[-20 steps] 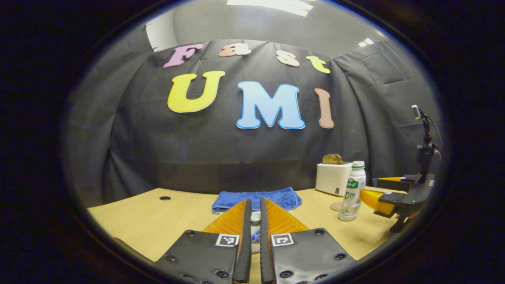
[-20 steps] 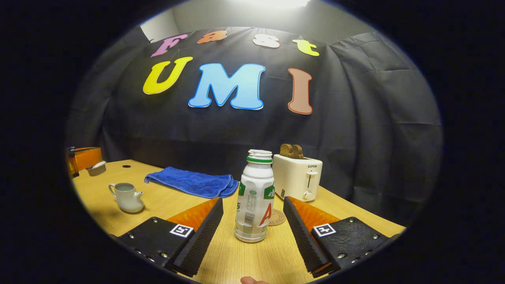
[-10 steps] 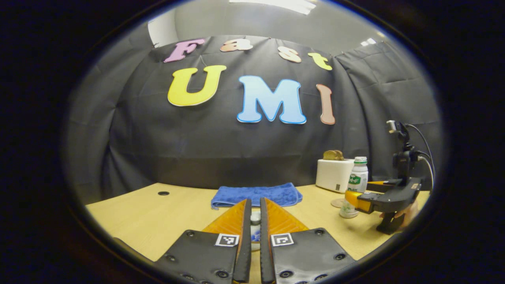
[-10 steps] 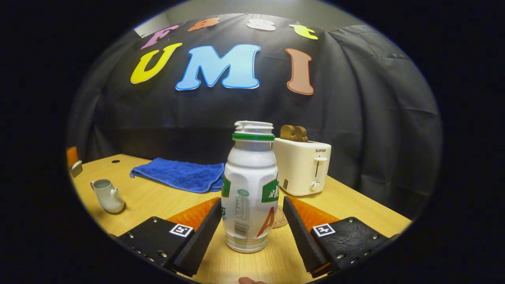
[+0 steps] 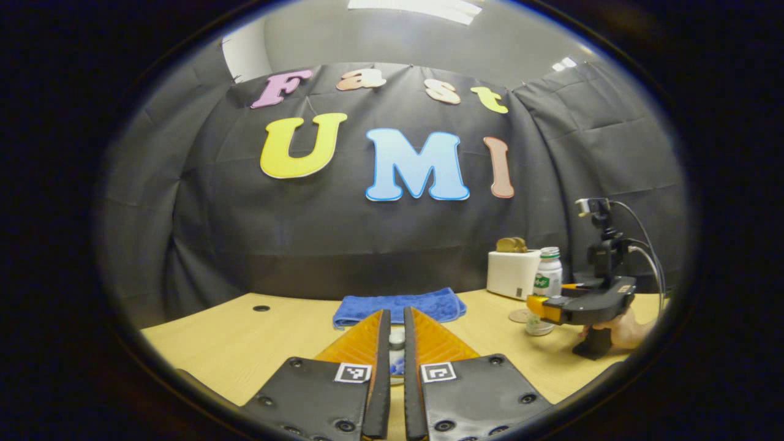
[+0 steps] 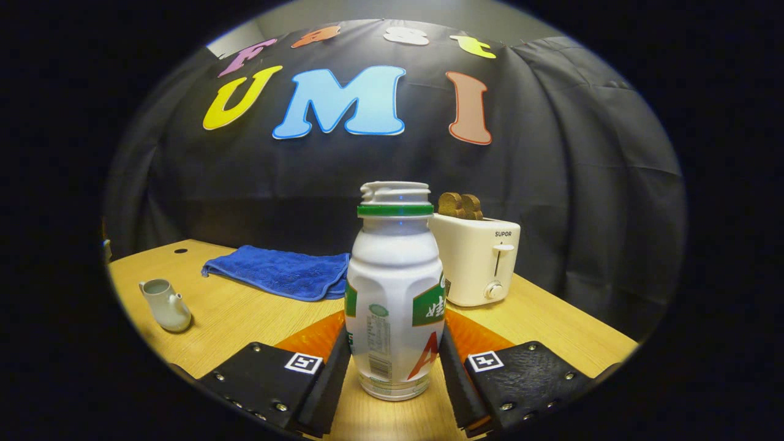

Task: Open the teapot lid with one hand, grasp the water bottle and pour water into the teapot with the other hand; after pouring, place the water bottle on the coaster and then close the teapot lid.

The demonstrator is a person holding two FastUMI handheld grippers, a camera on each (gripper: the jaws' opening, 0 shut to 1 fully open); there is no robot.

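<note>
A white water bottle [image 6: 395, 288] with a green neck ring stands upright on the wooden table [image 6: 245, 318]. My right gripper [image 6: 395, 318] is shut on it, with a finger pressing each side of its lower body. The small white teapot [image 6: 164, 304] stands lidless at the far left of the right gripper view. My left gripper [image 5: 396, 312] is shut on the teapot lid [image 5: 397, 338], a white piece with blue markings, held above the table. In the left gripper view the right gripper [image 5: 542, 304] and a hand sit at the bottle [image 5: 548, 272], beside the round coaster [image 5: 518, 316].
A white toaster [image 6: 481, 260] with bread in it stands just behind the bottle. A folded blue towel [image 6: 278, 278] lies at the back of the table, between teapot and toaster. A small round hole [image 5: 261, 308] sits in the table's far left.
My right gripper moved forward around the bottle and its fingers closed onto its sides. My left gripper kept hold of the lid, hardly moving.
</note>
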